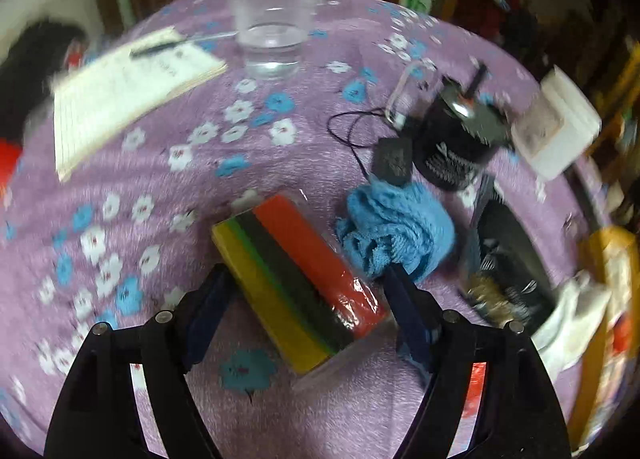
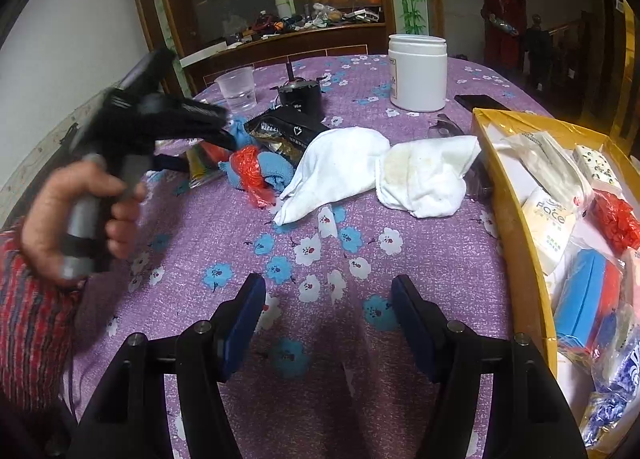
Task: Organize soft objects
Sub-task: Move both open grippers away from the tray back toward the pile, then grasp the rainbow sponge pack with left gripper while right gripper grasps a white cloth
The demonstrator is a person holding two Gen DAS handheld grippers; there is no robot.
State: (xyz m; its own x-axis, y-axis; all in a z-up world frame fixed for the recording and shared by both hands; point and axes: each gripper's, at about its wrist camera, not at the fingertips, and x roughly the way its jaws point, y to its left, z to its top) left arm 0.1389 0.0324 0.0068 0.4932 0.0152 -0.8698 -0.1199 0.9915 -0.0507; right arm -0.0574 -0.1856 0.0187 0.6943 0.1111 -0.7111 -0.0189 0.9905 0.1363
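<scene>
A wrapped pack of sponges (image 1: 304, 279), striped yellow, green, black and red, lies on the purple flowered tablecloth (image 1: 168, 187). My left gripper (image 1: 305, 279) is open, with one finger on each side of the pack; I see no squeeze on the wrap. A crumpled blue towel (image 1: 396, 231) lies just past its right finger. My right gripper (image 2: 328, 287) is open over bare cloth with nothing between its fingers. Beyond it lie two white cloths (image 2: 340, 171) (image 2: 428, 179). A yellow box (image 2: 516, 219) at the right holds several wrapped soft packs.
A person's hand (image 2: 80, 215) holds the left tool. On the table are a red plastic bag (image 2: 252, 171), a black foil bag (image 2: 284, 135), a black can (image 1: 456, 139), a clear cup (image 1: 272, 35), a notebook (image 1: 132, 87), a white jar (image 2: 418, 73) and a phone (image 2: 480, 101).
</scene>
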